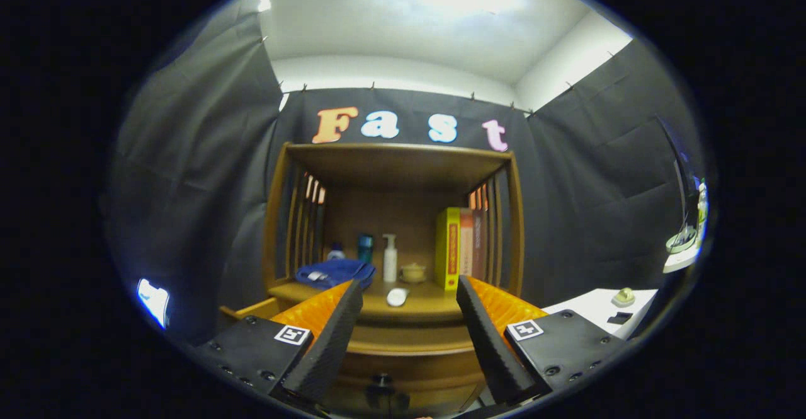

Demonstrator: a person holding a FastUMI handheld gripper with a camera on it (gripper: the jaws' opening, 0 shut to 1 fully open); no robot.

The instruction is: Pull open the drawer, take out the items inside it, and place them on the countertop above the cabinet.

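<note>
A wooden cabinet (403,334) stands ahead of me, with a countertop (428,305) under a slatted shelf hood. My gripper (409,293) is open, its fingers spread wide and nothing between them. The drawer front (409,368) lies below and between the fingers, with a dark knob (381,381) low down; it looks shut. On the countertop lie a folded blue cloth (335,273) and a small white oval item (397,296) just beyond the fingertips. Whatever is inside the drawer is hidden.
At the back of the countertop stand a white pump bottle (390,258), a teal cup (365,247), a small beige jar (413,273) and upright books (458,247). A white table (604,309) with small items sits to the right. Black cloth walls surround the cabinet.
</note>
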